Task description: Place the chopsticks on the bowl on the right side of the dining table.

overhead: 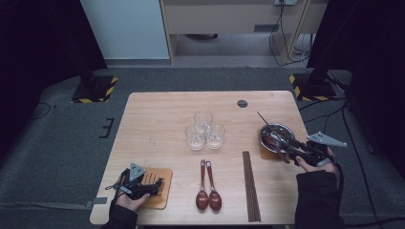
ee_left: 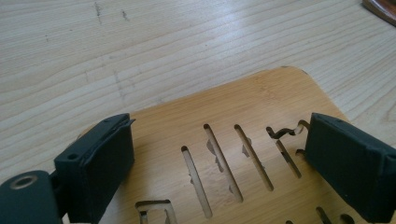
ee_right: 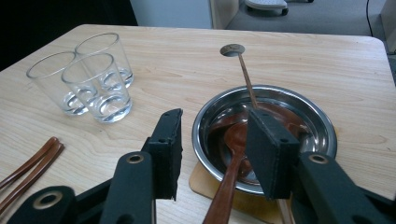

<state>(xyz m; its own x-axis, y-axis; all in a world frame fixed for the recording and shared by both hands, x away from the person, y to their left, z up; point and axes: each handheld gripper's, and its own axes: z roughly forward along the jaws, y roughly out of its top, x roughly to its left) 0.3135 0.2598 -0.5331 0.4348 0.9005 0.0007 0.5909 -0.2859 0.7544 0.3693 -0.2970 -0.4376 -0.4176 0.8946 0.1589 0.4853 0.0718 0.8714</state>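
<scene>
The brown spoon point(ee_right: 232, 163) is seen lying in the steel bowl point(ee_right: 322, 122) on the table's right, handle running back between the open, unclamped jaws of the nearer right gripper point(ee_right: 219, 154), while the left gripper point(ee_left: 224, 163) is held open over a slotted wooden coaster point(ee_left: 252, 107)

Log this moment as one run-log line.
left gripper: open, over wooden coaster | right gripper: open, astride spoon lying in steel bowl | three glasses, two spoons: untouched
</scene>
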